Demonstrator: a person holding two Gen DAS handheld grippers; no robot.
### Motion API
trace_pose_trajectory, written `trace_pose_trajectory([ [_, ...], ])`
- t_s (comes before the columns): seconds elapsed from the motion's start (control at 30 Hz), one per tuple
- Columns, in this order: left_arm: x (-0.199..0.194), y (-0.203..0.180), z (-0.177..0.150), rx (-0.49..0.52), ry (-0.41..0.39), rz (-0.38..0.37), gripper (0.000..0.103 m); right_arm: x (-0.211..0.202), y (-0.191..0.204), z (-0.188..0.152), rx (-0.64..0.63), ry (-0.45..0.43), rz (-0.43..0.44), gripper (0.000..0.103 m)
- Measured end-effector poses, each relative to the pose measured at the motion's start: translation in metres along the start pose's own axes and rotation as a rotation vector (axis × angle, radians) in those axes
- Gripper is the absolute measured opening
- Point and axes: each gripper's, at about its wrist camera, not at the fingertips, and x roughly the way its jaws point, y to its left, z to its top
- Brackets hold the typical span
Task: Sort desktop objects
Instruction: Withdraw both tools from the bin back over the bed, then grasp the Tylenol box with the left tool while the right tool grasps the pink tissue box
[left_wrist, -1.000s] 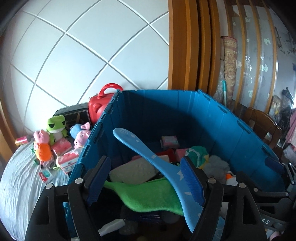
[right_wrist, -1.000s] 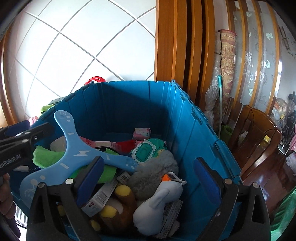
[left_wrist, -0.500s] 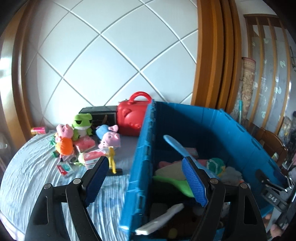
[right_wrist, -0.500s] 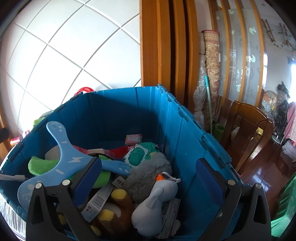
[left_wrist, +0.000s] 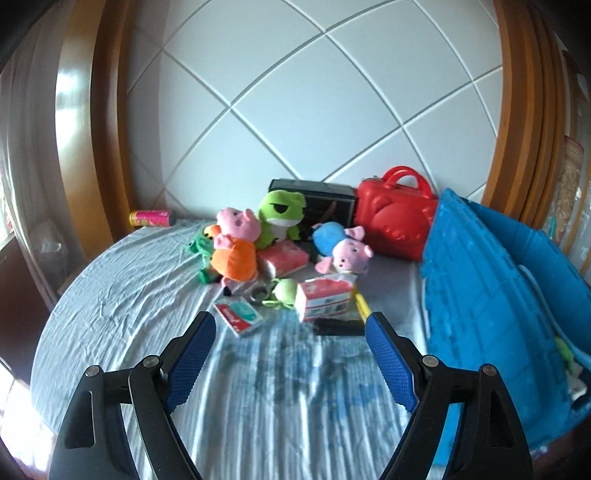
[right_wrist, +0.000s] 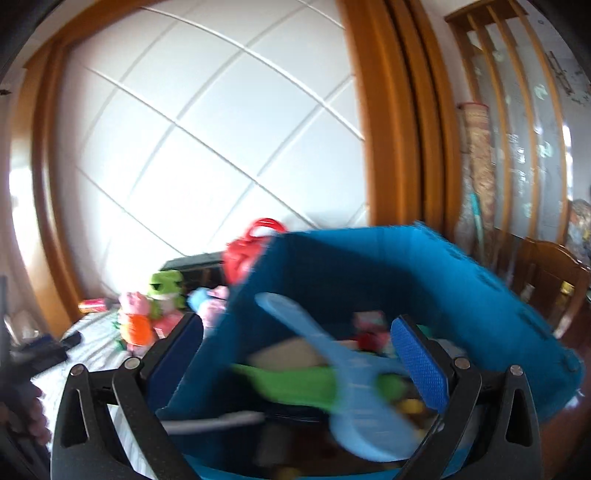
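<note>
My left gripper (left_wrist: 290, 334) is open and empty above the pale sheet-covered table (left_wrist: 122, 295). Ahead of it lie a small wipes packet (left_wrist: 238, 314), a red-and-white tissue pack (left_wrist: 327, 298), a pink pig plush (left_wrist: 347, 253), an orange-dressed pig plush (left_wrist: 234, 254) and a green frog plush (left_wrist: 280, 216). The blue crate (left_wrist: 491, 288) stands at the right. My right gripper (right_wrist: 297, 339) is open and empty over the crate (right_wrist: 424, 273), which holds a light-blue boomerang toy (right_wrist: 347, 362) and a green plush (right_wrist: 295, 378). The right wrist view is blurred.
A red toy suitcase (left_wrist: 395, 218) and a black box (left_wrist: 325, 199) stand at the back by the white tiled wall. A pink can (left_wrist: 149, 218) lies at the far left. A wooden chair (right_wrist: 546, 280) is to the right of the crate.
My left gripper has swung left, out of the crate and over the table. My right gripper has also turned left, so the table toys now show past the crate. Both stay open.
</note>
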Motion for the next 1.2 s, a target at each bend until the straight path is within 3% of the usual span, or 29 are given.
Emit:
trace_pose_trajectory([
  [0.2, 0.046, 0.093, 0.005, 0.028, 0.069, 0.062, 0.084, 0.023, 0.128, -0.002, -0.048, -0.017, 0.106, 0.103],
  [0.3, 0.072, 0.123, 0.000, 0.013, 0.133, 0.076, 0.084, 0.050, 0.178, -0.015, -0.086, 0.047, 0.134, 0.103],
  [0.43, 0.107, 0.145, -0.011, 0.001, 0.211, 0.106, 0.084, 0.104, 0.220, -0.052, -0.123, 0.211, 0.151, 0.103],
  [0.63, 0.174, 0.153, -0.032, -0.024, 0.371, 0.141, 0.084, 0.196, 0.230, -0.128, -0.104, 0.462, 0.119, 0.103],
  [0.73, 0.208, 0.144, -0.036, -0.020, 0.429, 0.154, 0.084, 0.236, 0.230, -0.147, -0.090, 0.539, 0.122, 0.103],
  [1.03, 0.311, 0.106, -0.031, -0.037, 0.561, 0.169, 0.084, 0.338, 0.229, -0.160, -0.089, 0.646, 0.119, 0.103],
  [1.2, 0.365, 0.089, -0.015, -0.064, 0.606, 0.179, 0.084, 0.386, 0.226, -0.150, -0.052, 0.657, 0.108, 0.103],
])
